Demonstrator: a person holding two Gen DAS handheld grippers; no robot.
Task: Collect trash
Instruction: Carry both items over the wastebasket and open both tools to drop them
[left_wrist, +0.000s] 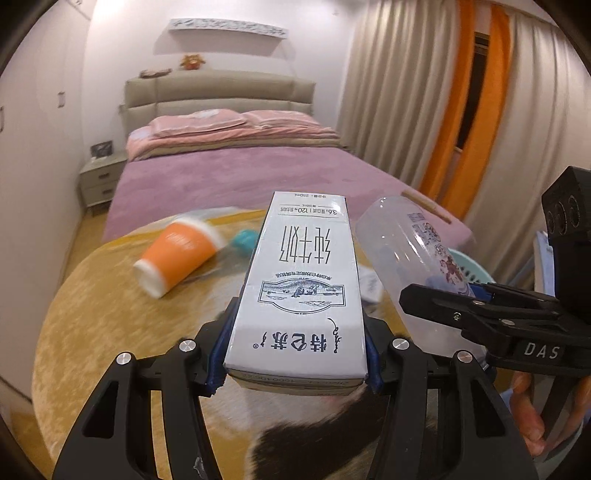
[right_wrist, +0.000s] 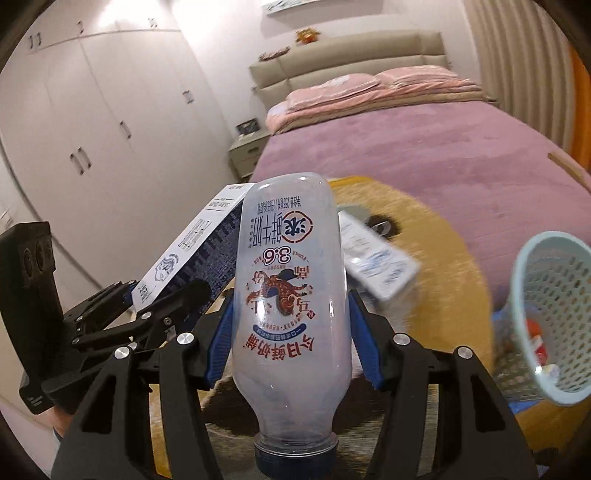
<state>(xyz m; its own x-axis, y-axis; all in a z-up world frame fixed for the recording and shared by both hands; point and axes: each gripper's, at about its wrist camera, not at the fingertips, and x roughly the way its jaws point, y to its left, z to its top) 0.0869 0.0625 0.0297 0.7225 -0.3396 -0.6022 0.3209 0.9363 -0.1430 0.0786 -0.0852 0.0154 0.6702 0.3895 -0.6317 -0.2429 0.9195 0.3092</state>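
Note:
My left gripper is shut on a white milk carton and holds it above the yellow rug; the carton also shows in the right wrist view. My right gripper is shut on a clear plastic milk bottle, cap toward the camera; the bottle also shows in the left wrist view. A light blue mesh basket with some trash in it stands at the right. An orange paper cup lies on its side on the rug.
A round yellow rug lies in front of a bed with a purple cover. A small white carton and a teal object lie on the rug. White wardrobes stand at the left, curtains at the right.

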